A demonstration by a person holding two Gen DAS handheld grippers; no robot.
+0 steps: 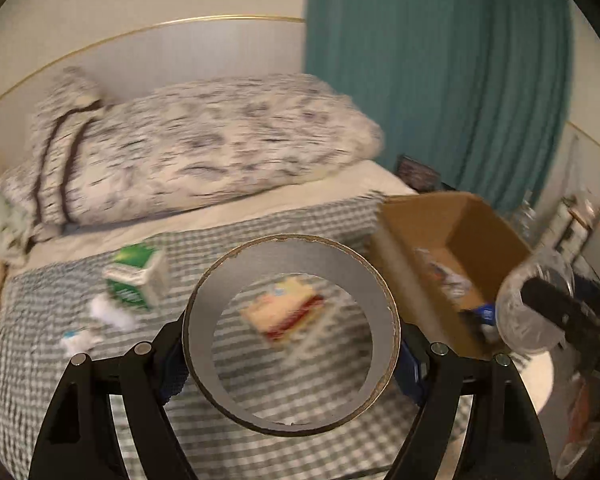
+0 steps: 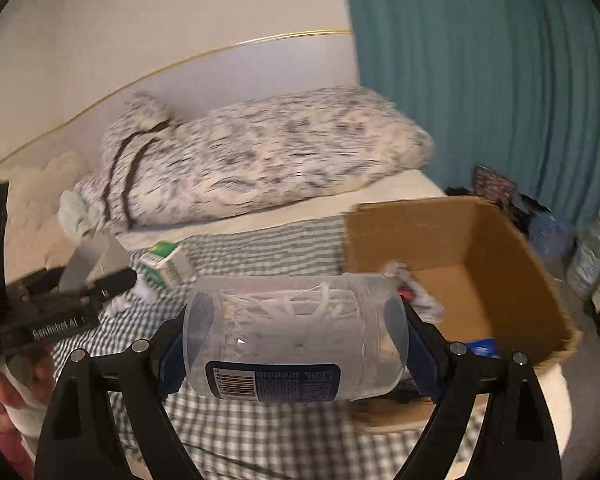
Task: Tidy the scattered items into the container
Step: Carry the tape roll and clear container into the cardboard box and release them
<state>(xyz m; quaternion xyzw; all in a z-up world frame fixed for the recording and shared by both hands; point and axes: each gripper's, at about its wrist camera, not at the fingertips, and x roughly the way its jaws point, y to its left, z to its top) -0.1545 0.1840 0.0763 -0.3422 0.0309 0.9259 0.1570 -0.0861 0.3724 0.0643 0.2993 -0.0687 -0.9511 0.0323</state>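
Observation:
My left gripper [image 1: 291,344] is shut on a grey tape roll [image 1: 236,276], held above the checked bed cover; the roll also shows at the left of the right wrist view [image 2: 88,264]. My right gripper [image 2: 294,340] is shut on a clear plastic jar [image 2: 296,332] with white cords inside, held sideways near the open cardboard box [image 2: 500,248]. The jar also shows in the left wrist view [image 1: 536,312], next to the box [image 1: 480,220]. A green-and-white carton [image 1: 138,280], a red-and-yellow packet [image 1: 286,310] and white crumpled bits [image 1: 108,314] lie on the cover.
A patterned pillow [image 1: 204,148] lies at the head of the bed. A teal curtain [image 1: 440,72] hangs at the right. The box holds some wrappers [image 2: 412,288] and a blue item [image 2: 480,348]. Clutter stands on the floor at the far right [image 2: 596,256].

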